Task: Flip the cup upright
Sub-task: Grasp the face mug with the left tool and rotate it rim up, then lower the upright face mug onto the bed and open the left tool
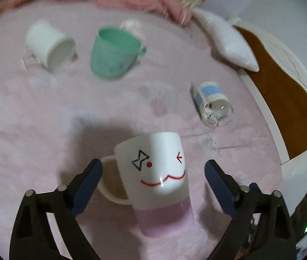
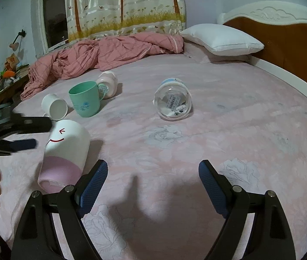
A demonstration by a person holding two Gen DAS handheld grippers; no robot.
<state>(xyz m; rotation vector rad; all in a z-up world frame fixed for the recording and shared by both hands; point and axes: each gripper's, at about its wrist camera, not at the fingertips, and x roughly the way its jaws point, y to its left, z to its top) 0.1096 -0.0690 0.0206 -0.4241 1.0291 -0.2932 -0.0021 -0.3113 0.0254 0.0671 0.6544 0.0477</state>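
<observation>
A white mug with a red smiley face and a pink band (image 1: 160,177) stands upside down and tilted on the pink bed sheet, its handle to the left. My left gripper (image 1: 153,169) is open, its blue-padded fingers on either side of the mug and apart from it. In the right wrist view the same mug (image 2: 65,153) is at the left, with the left gripper (image 2: 28,133) beside it. My right gripper (image 2: 153,173) is open and empty over bare sheet.
A green mug (image 2: 85,100) stands upright. A small white cup (image 2: 54,107), a pale pink cup (image 2: 109,82) and a clear glass cup with a blue band (image 2: 173,101) lie on their sides. A pink blanket (image 2: 101,54), a white pillow (image 2: 220,39) and the headboard (image 2: 288,36) lie beyond.
</observation>
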